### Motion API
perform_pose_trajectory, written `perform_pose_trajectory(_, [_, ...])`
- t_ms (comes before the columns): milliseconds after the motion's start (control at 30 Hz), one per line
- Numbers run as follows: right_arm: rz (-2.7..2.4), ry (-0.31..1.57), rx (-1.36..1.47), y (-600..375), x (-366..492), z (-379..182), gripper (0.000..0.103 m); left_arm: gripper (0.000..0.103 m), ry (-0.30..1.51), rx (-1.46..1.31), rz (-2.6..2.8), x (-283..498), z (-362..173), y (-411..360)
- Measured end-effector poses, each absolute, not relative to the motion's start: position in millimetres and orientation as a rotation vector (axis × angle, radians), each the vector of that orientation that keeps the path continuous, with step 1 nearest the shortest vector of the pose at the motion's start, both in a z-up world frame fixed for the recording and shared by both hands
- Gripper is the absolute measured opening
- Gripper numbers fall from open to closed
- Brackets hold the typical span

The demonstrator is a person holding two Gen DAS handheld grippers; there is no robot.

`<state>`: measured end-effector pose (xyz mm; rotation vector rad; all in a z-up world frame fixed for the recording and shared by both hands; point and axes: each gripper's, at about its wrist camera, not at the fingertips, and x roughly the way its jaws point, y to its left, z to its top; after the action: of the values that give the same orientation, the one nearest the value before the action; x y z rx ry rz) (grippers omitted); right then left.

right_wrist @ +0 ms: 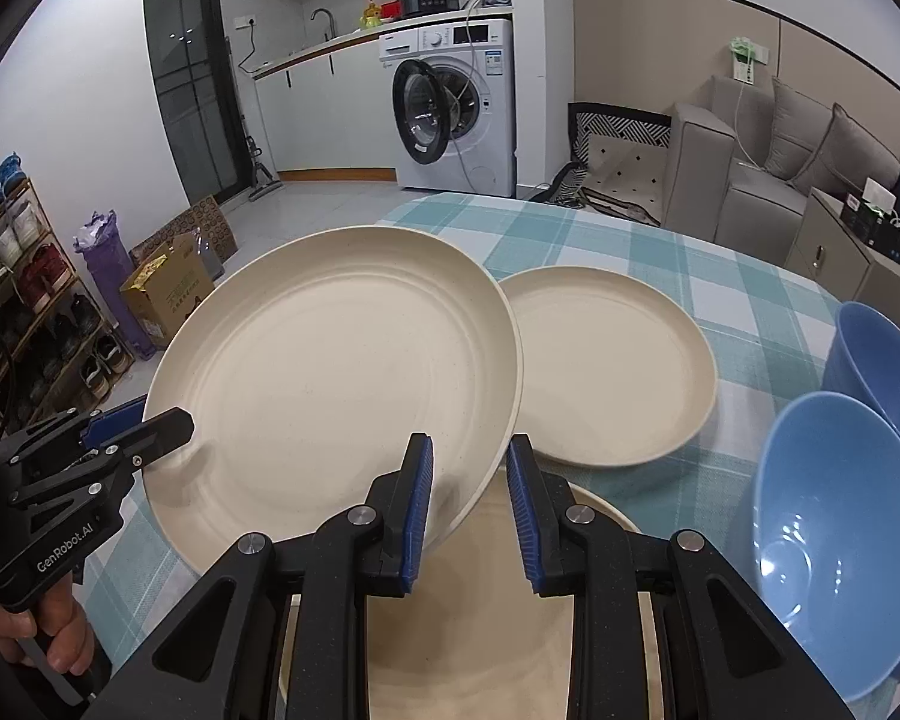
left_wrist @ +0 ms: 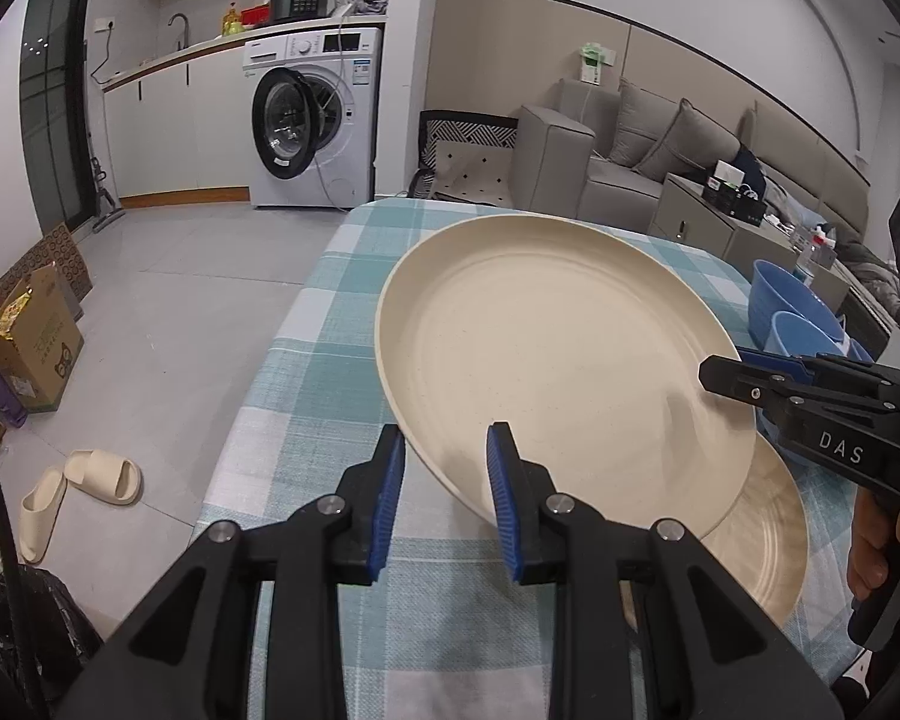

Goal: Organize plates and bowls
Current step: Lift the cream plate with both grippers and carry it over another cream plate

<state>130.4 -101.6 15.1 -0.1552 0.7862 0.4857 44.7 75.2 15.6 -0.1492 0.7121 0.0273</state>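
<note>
Right wrist: both grippers [right_wrist: 469, 501] [left_wrist: 445, 489] clenched on tilted cream ridged plate [right_wrist: 330, 372].

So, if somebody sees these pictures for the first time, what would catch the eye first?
First, the big cream plate, held tilted above the checked tablecloth by both grippers: the left gripper pinches its left rim, the right gripper its near rim. Next, two more cream plates: one flat plate behind it, another plate under the right gripper. Then two blue bowls at the right.
</note>
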Motion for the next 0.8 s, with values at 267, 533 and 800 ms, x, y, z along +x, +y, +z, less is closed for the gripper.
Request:
perform_pose_trajectory(267, [0.447,0.794,-0.118,-130,114,16,0.026,0.026,0.717,-0.114,-0.013,40,17,53])
perform_pose_trajectory(533, [0.406,0.804,-0.085,-155,100,15,0.026,0.026,0.729,-0.070,-0.057,36,17,30])
perform_pose_trajectory(800, [0.382,0.828,-0.057,-169,85,9,0.026,0.026,0.750,-0.042,-0.077,34,15,17])
